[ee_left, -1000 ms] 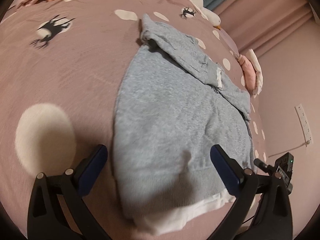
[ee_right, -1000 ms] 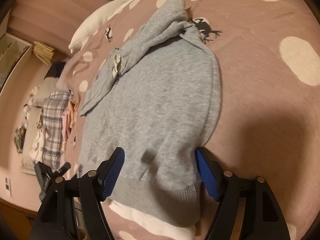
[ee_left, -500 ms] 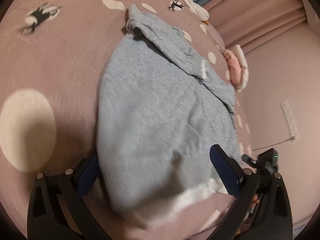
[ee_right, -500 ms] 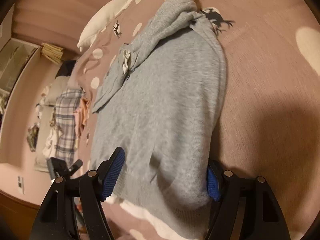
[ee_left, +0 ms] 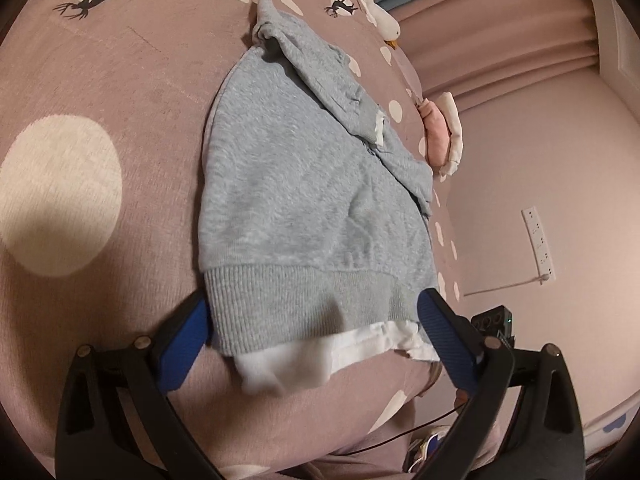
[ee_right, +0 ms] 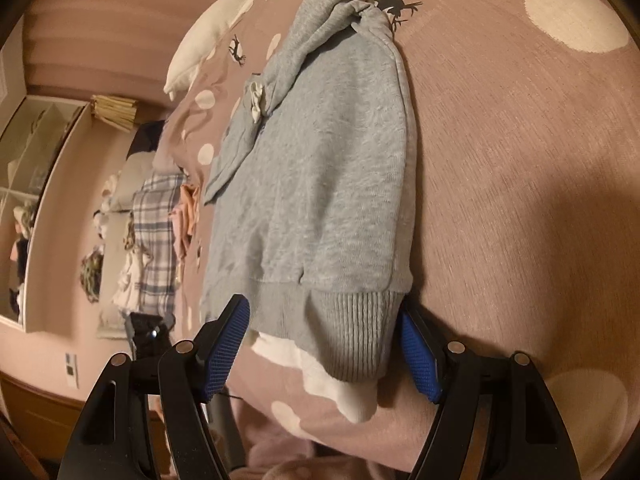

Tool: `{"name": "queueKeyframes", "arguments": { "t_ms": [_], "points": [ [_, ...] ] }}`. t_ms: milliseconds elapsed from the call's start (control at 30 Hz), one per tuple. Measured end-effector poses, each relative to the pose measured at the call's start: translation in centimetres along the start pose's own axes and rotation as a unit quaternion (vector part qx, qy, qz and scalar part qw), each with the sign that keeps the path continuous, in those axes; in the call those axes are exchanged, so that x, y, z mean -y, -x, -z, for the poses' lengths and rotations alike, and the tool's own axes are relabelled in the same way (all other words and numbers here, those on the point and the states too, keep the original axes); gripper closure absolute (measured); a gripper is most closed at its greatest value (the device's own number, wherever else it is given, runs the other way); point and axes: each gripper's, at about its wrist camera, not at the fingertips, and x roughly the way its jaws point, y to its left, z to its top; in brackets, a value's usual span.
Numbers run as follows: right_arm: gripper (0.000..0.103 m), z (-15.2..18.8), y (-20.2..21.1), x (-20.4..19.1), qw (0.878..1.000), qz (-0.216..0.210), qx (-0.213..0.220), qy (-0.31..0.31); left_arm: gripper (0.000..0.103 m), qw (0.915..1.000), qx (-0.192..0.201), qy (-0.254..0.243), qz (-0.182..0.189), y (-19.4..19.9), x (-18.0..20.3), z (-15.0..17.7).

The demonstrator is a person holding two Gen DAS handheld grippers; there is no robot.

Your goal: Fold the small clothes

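Note:
A small grey sweater (ee_left: 304, 184) lies flat on the pink spotted bedspread (ee_left: 100, 80), its sleeves folded across the far end. A white inner hem (ee_left: 320, 356) peeks out below the ribbed waistband. My left gripper (ee_left: 316, 332) is open and straddles the waistband's left part, its blue pads at either side of it. In the right wrist view the same sweater (ee_right: 328, 168) runs away from me. My right gripper (ee_right: 324, 350) is open around the waistband's right corner (ee_right: 352, 332), the pads not pressing it.
A white plush toy (ee_left: 376, 4) lies at the bed's far end and a pink-and-white cloth (ee_left: 440, 136) at its right edge. A power strip (ee_left: 538, 246) hangs on the wall. Plaid and other clothes (ee_right: 156, 240) are piled beside a shelf (ee_right: 36, 184).
Both grippers have come closer to the sweater and lower. The ribbed waistband, earlier just ahead of the fingertips, now lies between each pair of jaws. The jaws stayed equally wide.

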Motion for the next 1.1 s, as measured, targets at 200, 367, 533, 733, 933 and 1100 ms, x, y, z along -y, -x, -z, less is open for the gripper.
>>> {"name": "queueKeyframes", "arguments": {
  "t_ms": [200,367,533,733,933,1100],
  "points": [
    [0.028,-1.2,-0.6,0.1,1.000,-0.014,0.007,-0.012,0.003,1.0000,-0.005,-0.001,-0.005,-1.0,0.6,-0.6],
    [0.028,-1.6,-1.5,-0.5,1.000,-0.013,0.009,0.004,0.002,0.9996,-0.008,-0.011,-0.024,-2.0,1.1,-0.9],
    [0.037,-1.2,-1.4,-1.2,0.999,0.011,0.012,0.027,0.015,0.9993,0.001,-0.008,-0.036,-1.6,0.8,-0.7],
    [0.060,-0.2,-0.7,0.0,0.999,0.021,0.018,0.016,0.055,0.9983,0.008,0.014,-0.055,-0.8,-0.8,-0.3],
    [0.065,-0.2,-1.1,-0.5,0.999,0.034,0.027,0.029,0.073,0.9976,0.011,0.038,-0.056,-0.3,-1.8,-0.3],
    [0.074,0.1,-0.7,-1.6,0.997,0.041,0.038,0.051,0.087,0.9994,0.012,0.022,-0.026,0.1,-0.6,0.1]
  ]
}}
